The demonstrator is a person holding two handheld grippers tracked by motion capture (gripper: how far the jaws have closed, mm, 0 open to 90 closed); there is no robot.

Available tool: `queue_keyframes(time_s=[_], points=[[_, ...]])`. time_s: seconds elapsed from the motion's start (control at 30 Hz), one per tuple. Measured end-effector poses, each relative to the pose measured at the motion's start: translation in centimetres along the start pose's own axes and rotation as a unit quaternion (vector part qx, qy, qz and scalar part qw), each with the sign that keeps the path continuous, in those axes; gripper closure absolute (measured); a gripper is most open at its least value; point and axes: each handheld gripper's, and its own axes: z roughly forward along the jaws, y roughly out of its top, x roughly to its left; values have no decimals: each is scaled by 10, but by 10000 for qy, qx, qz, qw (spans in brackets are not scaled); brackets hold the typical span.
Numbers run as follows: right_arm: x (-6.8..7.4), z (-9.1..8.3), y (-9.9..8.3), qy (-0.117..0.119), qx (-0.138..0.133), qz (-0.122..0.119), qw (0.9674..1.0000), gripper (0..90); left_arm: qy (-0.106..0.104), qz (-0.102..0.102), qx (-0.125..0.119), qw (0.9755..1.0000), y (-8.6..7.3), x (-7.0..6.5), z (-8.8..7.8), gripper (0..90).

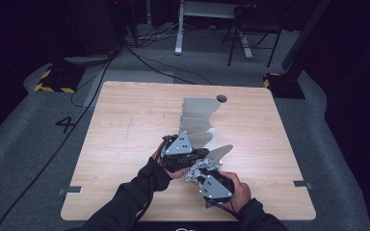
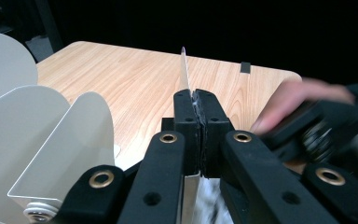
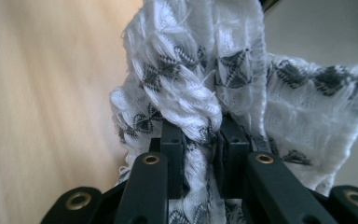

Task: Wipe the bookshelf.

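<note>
A grey rack of thin curved blades (image 1: pixel 197 113) stands near the middle of the wooden table (image 1: pixel 125 120). My left gripper (image 1: pixel 203 154) is shut on the lowest blade (image 1: pixel 221 151), which sticks out to the right. In the left gripper view the pads (image 2: pixel 186 112) pinch that blade's thin edge (image 2: pixel 184 70), and neighbouring blades (image 2: pixel 65 140) fan out on the left. My right gripper (image 1: pixel 198 172) is shut on a white cloth with a black pattern (image 1: pixel 203 166), bunched against the held blade. The cloth (image 3: pixel 205 70) bulges above the right gripper (image 3: pixel 203 133), with a grey blade face (image 3: pixel 326 32) behind it.
The table has a round cable hole (image 1: pixel 221 98) at its far edge. Beyond it lie cables on grey carpet (image 1: pixel 38 125), and a desk leg (image 1: pixel 178 29) and a chair (image 1: pixel 253 33) stand there. My right hand (image 2: pixel 289 95) shows blurred in the left gripper view.
</note>
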Motion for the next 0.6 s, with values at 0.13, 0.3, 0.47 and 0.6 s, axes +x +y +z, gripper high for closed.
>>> queue_keyframes(time_s=[0.13, 0.3, 0.47, 0.6], points=[[1, 11, -23, 193, 496, -9, 9986, 767, -34, -11, -12, 10000, -1, 0, 0, 885], [-25, 6, -55, 39, 894, 649, 9939, 768, 2, -45, -45, 10000, -1, -2, 1, 884], [-50, -8, -66, -381, 947, 1085, 9888, 766, 39, -18, -81, 10000, 1, -8, 6, 878], [-63, -19, -71, -627, 890, 1299, 9855, 766, -33, -38, -86, 10000, 4, -15, 12, 857]])
